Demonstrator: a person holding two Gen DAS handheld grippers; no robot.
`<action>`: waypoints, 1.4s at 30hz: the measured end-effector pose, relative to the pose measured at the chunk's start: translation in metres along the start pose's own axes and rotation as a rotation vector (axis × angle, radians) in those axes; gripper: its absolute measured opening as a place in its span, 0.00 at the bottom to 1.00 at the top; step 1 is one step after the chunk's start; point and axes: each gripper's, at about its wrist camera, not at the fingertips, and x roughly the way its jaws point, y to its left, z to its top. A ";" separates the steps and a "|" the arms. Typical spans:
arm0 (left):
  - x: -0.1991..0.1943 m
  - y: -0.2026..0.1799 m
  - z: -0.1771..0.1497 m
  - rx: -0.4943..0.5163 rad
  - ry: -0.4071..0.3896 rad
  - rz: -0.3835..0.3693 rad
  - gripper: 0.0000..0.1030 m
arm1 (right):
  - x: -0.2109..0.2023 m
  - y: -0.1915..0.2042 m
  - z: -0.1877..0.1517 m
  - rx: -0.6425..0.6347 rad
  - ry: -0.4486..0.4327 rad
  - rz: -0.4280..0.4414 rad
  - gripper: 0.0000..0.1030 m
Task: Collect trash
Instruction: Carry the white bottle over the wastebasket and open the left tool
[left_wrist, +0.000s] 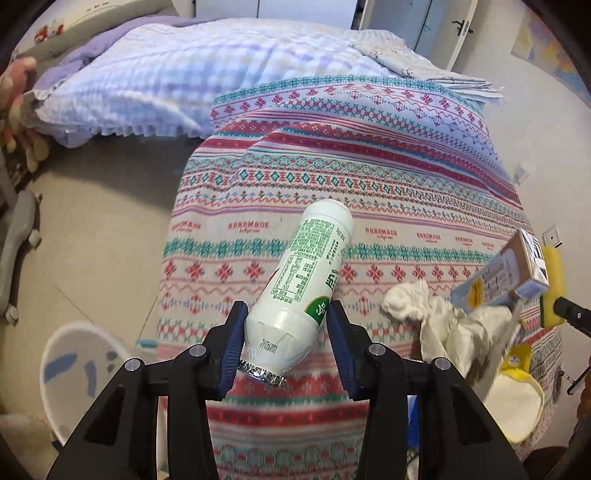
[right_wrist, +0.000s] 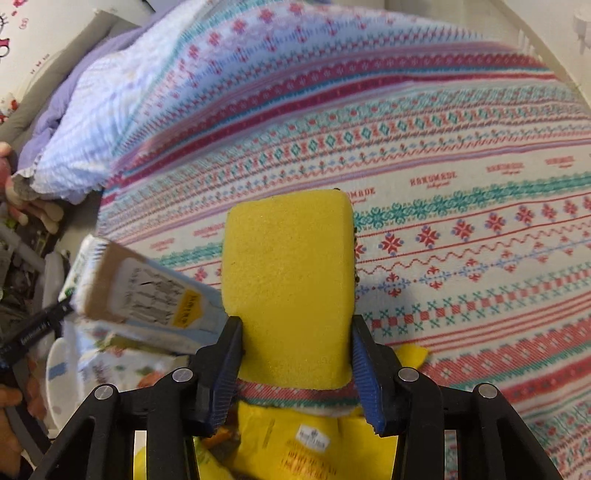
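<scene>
In the left wrist view my left gripper (left_wrist: 287, 312) is shut on a white plastic bottle (left_wrist: 314, 262) with a green label. It grips the shoulder near the foil-sealed neck, and the bottle hangs above the patterned blanket (left_wrist: 369, 177). My right gripper (right_wrist: 295, 322) is shut on a yellow sponge (right_wrist: 288, 280) that stands up between its blue pads. A pale blue and brown carton (right_wrist: 140, 295) juts left from the sponge beside the left finger; I cannot tell whether it is clamped too. A crumpled white tissue (left_wrist: 436, 317) lies on the blanket under the carton (left_wrist: 506, 273).
A white bin (left_wrist: 74, 369) stands on the beige floor at lower left, beside the bed. A yellow bag (right_wrist: 314, 443) lies below the right gripper. A lilac-and-white quilt (left_wrist: 166, 74) is heaped at the far end of the bed. A chair base (left_wrist: 14, 236) stands at far left.
</scene>
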 end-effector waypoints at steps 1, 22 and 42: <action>0.004 0.002 0.002 -0.002 -0.003 0.001 0.45 | -0.005 0.002 -0.002 -0.003 -0.007 0.005 0.48; -0.051 0.085 -0.071 -0.117 -0.037 0.024 0.45 | -0.053 0.105 -0.052 -0.189 -0.073 0.157 0.48; -0.063 0.192 -0.113 -0.259 0.007 0.209 0.82 | 0.003 0.235 -0.106 -0.444 0.018 0.204 0.49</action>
